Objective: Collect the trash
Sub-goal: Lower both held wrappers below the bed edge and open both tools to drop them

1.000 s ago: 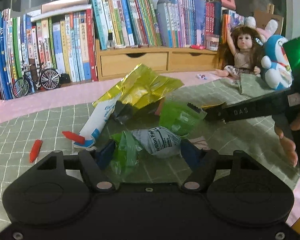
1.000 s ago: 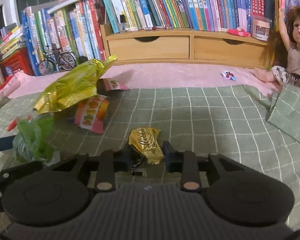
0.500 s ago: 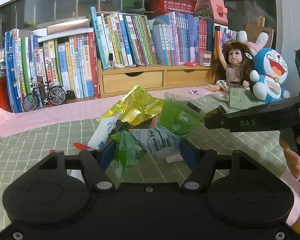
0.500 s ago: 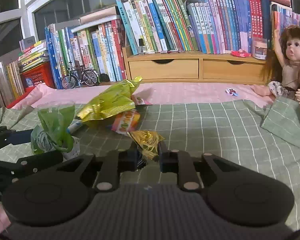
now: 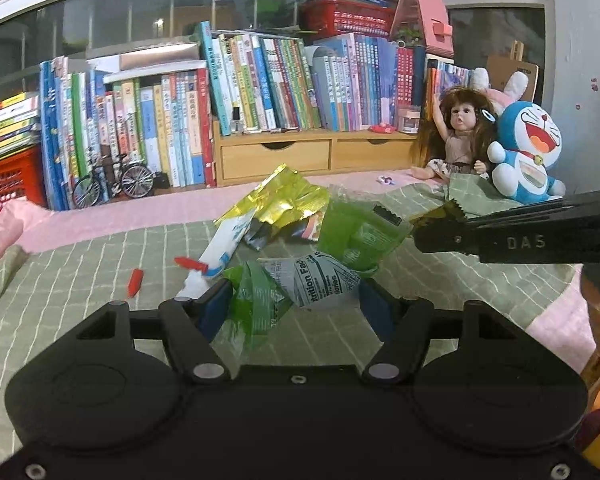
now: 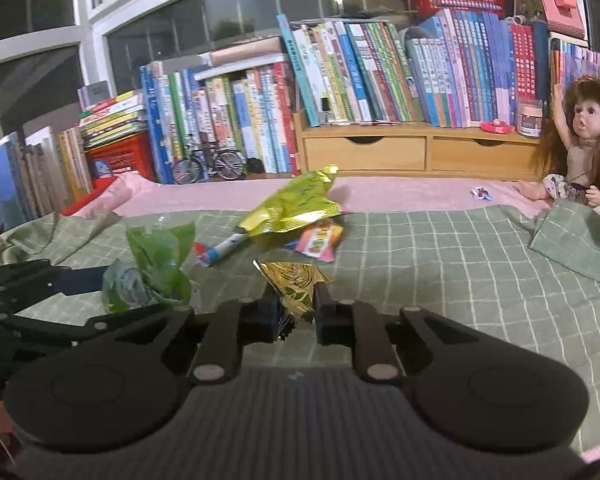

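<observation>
My left gripper is shut on a crumpled green wrapper with a nutrition label, held above the green checked cloth. The right wrist view shows that wrapper at the left, between the left gripper's fingers. My right gripper is shut on a gold foil wrapper, also off the cloth. In the left wrist view the right gripper reaches in from the right beside the green wrapper. Behind lie a yellow-green foil bag, a toothpaste tube and an orange-pink snack packet.
A red cap and a red stick lie on the cloth at the left. A doll and a blue plush sit at the back right. Books, wooden drawers, a toy bicycle and a red crate line the back.
Both grippers have risen off the cloth with their wrappers. The right gripper with the gold wrapper has come closer to the left gripper's green wrapper.
</observation>
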Demonstrator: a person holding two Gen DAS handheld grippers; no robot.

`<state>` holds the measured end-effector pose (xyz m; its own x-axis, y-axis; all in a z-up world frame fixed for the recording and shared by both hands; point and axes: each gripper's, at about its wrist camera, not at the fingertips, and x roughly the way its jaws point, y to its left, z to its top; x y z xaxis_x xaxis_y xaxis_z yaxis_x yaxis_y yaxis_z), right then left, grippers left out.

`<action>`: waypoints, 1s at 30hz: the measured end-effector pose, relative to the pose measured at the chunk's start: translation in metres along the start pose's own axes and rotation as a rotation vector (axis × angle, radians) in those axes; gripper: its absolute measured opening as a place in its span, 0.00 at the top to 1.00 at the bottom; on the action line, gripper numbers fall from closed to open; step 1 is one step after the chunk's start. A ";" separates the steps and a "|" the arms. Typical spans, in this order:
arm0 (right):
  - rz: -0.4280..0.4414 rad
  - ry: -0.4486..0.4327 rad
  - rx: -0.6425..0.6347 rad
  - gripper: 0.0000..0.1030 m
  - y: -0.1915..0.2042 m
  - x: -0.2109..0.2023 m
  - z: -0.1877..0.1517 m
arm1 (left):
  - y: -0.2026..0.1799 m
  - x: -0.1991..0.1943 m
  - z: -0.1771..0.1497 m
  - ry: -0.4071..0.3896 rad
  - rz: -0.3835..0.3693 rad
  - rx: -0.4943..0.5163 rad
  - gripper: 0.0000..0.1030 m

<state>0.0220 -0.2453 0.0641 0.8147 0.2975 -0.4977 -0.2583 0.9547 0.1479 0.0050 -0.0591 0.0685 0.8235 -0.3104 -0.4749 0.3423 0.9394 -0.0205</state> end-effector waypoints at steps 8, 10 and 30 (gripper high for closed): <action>0.024 -0.030 0.013 0.80 0.026 -0.034 -0.016 | 0.009 -0.034 -0.015 0.010 -0.017 -0.054 0.35; 0.027 -0.038 0.044 0.80 0.030 -0.040 -0.024 | 0.010 -0.041 -0.022 0.018 -0.025 -0.065 0.35; 0.071 0.111 0.095 0.80 0.067 -0.095 -0.118 | 0.012 -0.097 -0.108 0.154 -0.078 -0.115 0.35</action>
<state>-0.1342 -0.2108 0.0201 0.7326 0.3666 -0.5735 -0.2589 0.9293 0.2633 -0.1199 -0.0016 0.0196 0.7146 -0.3651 -0.5967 0.3411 0.9266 -0.1583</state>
